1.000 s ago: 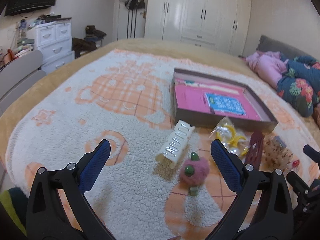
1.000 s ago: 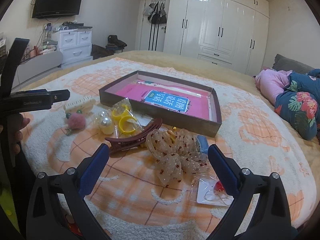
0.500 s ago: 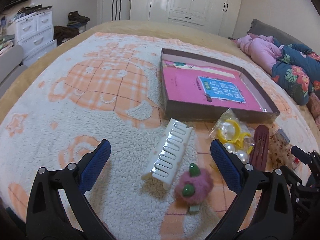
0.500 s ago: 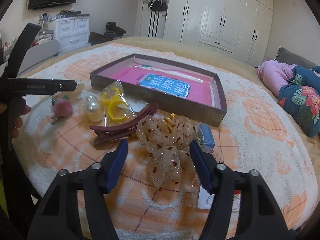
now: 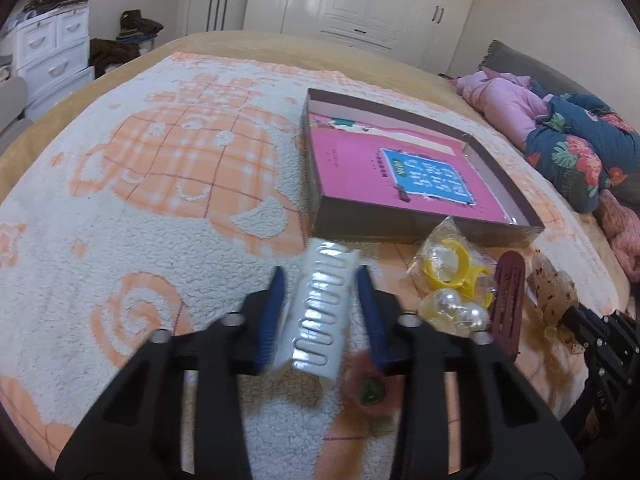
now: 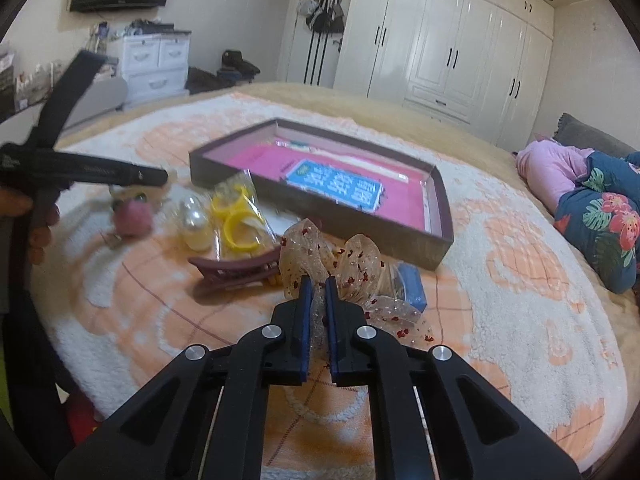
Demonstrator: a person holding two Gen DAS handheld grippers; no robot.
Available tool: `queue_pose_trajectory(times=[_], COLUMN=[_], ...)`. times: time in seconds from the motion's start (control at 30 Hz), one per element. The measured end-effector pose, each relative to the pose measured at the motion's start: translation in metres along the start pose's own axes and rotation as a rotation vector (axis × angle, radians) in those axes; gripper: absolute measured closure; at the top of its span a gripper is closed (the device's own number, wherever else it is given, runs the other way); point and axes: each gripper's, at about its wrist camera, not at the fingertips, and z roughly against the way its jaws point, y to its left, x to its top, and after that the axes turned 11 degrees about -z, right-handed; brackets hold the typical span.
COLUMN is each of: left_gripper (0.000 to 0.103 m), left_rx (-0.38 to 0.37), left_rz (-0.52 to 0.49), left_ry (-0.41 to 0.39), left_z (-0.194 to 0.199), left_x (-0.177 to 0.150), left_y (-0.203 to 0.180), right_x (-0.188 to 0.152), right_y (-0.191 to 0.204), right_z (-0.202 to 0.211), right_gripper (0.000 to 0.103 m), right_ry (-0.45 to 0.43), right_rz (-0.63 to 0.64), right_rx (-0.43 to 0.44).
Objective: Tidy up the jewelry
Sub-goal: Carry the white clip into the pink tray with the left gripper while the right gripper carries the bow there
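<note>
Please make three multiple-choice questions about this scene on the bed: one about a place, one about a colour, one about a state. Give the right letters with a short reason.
1. Where does the bag with the yellow rings lie?
A. inside the box
B. on the blanket in front of the box
C. on the pillow

2. What colour is the hair claw between the left gripper's fingers?
A. white
B. dark red
C. green

3. How is the right gripper?
A. wide open
B. shut on the sheer bow
C. not in view

Answers:
1 B: the bag lies outside the box.
2 A: the hair claw in the left gripper is white.
3 B: the right gripper pinches the sheer bow.
</note>
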Motion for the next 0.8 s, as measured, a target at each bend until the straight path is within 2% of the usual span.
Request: queue_pose_trajectory(times=[0.17,0.37,0.57,0.8], left_gripper=[0.081,0.083,0.083,0.083], left_rx=[-0.019,-0.006,-0.015,-0.021], left_rz=[0.005,-0.024,-0.028,-0.042], left_ry=[-0.011,-0.079,-0.118,-0.131], left_z=[0.004,0.026,0.031,0.018], left_x=[0.000,0.016,0.036,0.057], left_y=[0.001,-0.006,-0.008,-0.016], right_x=[0.008,0.022,0.039,0.064], right_y=[-0.003,-0.013,-0.030,-0.054], right_z=[0.012,0.019,0.022,0.011], right_gripper=[0.097,0.097,0.097,0.097], right_ry=[-0.034,-0.064,-0.109,-0.154], right_rz=[-0.018,-0.049,-0.071,-0.082], right_rx=[0.011,0.003,-0.036,-0.095])
